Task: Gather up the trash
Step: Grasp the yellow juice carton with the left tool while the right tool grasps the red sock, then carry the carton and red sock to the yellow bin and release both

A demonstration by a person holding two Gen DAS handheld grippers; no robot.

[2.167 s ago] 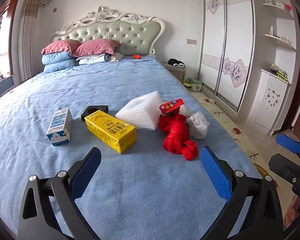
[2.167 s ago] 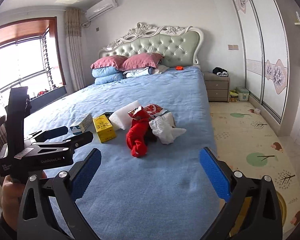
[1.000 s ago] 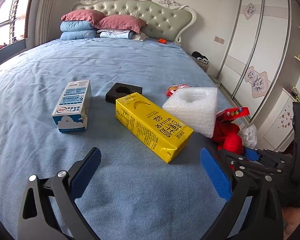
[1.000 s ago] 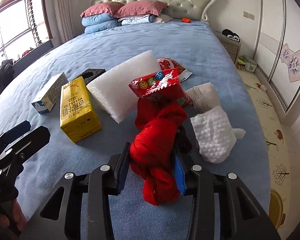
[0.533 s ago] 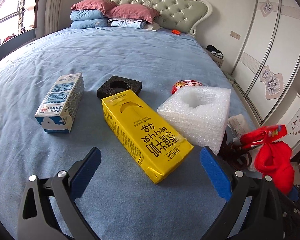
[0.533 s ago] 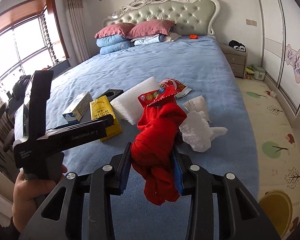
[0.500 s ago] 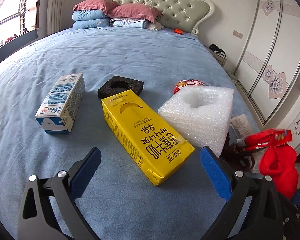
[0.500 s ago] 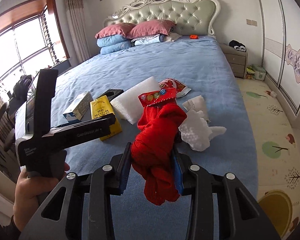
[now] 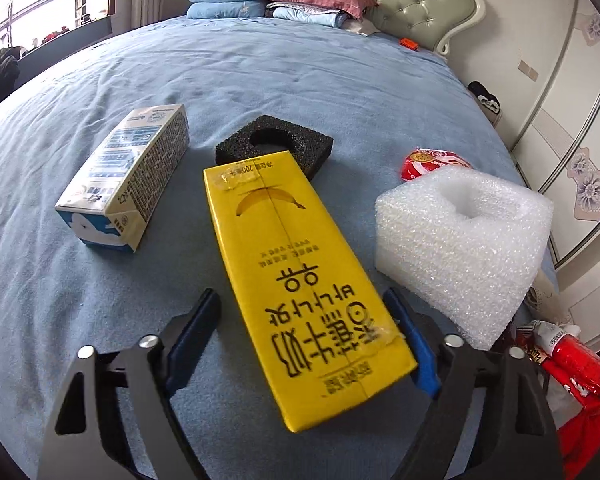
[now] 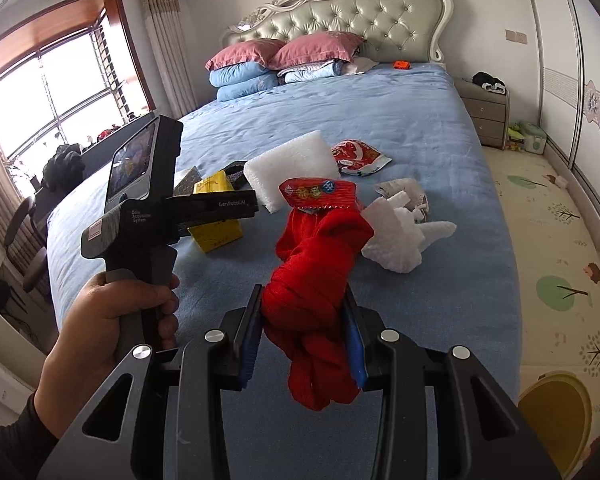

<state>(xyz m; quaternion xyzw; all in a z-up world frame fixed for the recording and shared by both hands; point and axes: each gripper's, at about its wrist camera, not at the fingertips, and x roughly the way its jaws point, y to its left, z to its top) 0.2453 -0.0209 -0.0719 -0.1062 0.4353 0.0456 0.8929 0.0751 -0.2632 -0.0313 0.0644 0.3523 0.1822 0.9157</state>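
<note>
My left gripper (image 9: 300, 340) has its jaws around the near end of a yellow banana-milk carton (image 9: 296, 272) that lies on the blue bed; the right pad touches it, the left pad stands just off it. The carton also shows in the right wrist view (image 10: 216, 216). My right gripper (image 10: 304, 336) is shut on a red plastic bag (image 10: 316, 280) and holds it above the bed, with a red snack wrapper (image 10: 320, 192) at the bag's top. The bag shows at the lower right of the left wrist view (image 9: 580, 420).
On the bed lie a blue-and-white milk carton (image 9: 128, 176), a black foam piece (image 9: 276, 144), a white foam block (image 9: 464, 224), a red-and-white wrapper (image 9: 432, 160) and crumpled white foam (image 10: 396, 236). Pillows (image 10: 284, 60) lie at the headboard. A yellow bin (image 10: 556, 416) stands on the floor.
My left gripper moved forward onto the yellow carton and narrowed its jaws around it. My right gripper keeps the red bag lifted.
</note>
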